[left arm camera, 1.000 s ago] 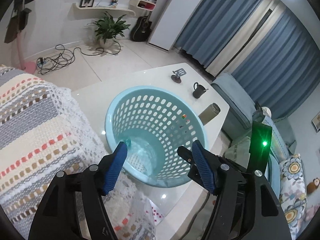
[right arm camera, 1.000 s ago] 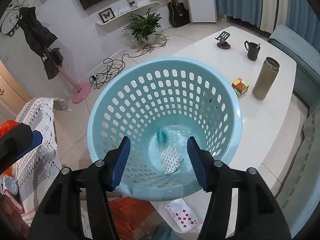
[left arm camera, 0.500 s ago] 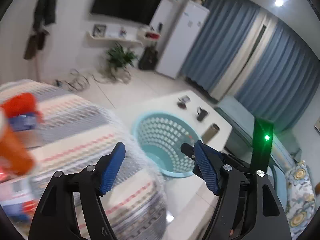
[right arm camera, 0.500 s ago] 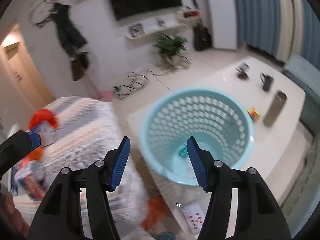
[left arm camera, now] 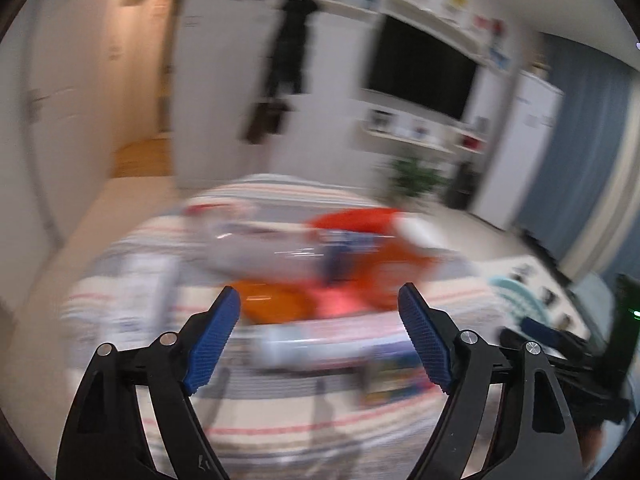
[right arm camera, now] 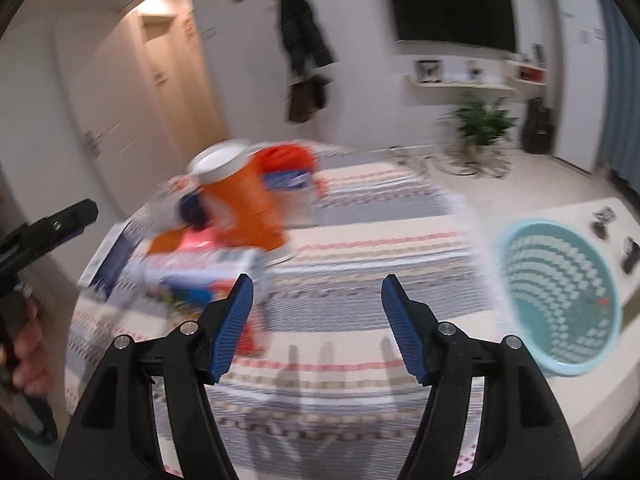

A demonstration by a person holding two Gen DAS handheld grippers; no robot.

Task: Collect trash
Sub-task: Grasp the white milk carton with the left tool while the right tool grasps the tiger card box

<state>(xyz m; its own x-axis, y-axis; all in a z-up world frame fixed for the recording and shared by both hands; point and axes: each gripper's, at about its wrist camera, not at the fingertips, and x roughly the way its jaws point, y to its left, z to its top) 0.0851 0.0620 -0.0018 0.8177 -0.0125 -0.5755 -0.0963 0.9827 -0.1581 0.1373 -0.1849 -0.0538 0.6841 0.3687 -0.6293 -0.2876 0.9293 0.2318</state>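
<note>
Now, L gripper (left arm camera: 319,330): jaws opening wide, nothing btwn the blue pads; aimed at the trash pile.
R gripper (right arm camera: 316,320): jaws opening too, a bit narrower, empty — only striped cloth shows btwn them.
Just changed: a sec ago both grippers hung right over the basket, trash bits lying at its bottom; now both have swung off it to face the covered table. Reads like a drop-off done and a fresh pick-up starting, imo.
Trash pile (left arm camera: 320,256): jumble on the striped cover (right arm camera: 360,248) — orange cup w/ white lid (right arm camera: 244,204), red-orange bag, blue-white packets. All badly blurred, can't sort the rest.
Basket (right arm camera: 560,296): pale blue, perforated, on the white tabletop to the right of the cover, well apart from the pile.
Person's hand (right arm camera: 28,344): at the left edge of the R view, on the other gripper's handle.
Task so far: some rubbish binned, plenty left on the cover.
Risk: fast swing, heavy blur — targets hard to single out until things slow.
</note>
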